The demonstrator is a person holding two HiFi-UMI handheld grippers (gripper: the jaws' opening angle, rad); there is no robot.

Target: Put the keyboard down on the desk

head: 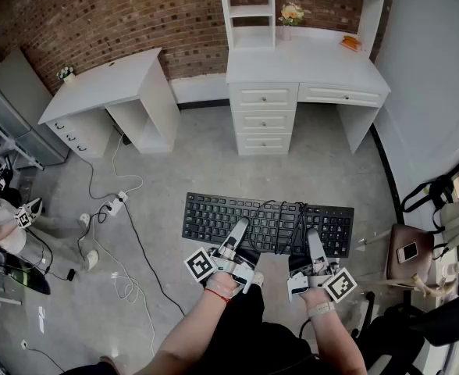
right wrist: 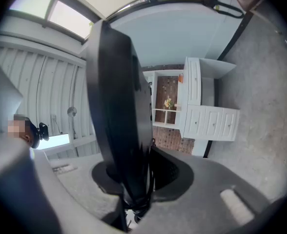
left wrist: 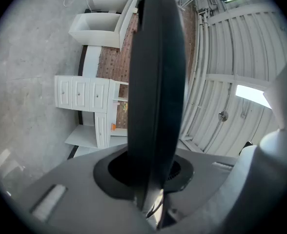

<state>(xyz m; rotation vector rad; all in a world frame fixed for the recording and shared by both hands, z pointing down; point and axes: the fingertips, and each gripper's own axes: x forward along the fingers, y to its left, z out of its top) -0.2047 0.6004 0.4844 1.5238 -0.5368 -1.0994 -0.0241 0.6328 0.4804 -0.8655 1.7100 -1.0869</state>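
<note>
Carrying step; left gripper (head: 239, 230), right gripper (head: 314, 244) both clamped on keyboard (head: 267, 223) over floor (head: 190, 151); next: reach desk (head: 307, 67), lower flat.

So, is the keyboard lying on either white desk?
No, the keyboard is over the grey floor, short of the left desk and right desk.

Grey floor (head: 214, 162); power strip (head: 117, 204) and white desk (head: 307, 65) on it.

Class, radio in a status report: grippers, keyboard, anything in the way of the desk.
Left gripper, right gripper: both shut on keyboard, near edge. Keyboard airborne over floor, short of desk. Cable heaped on keys; flowers at desk back.
</note>
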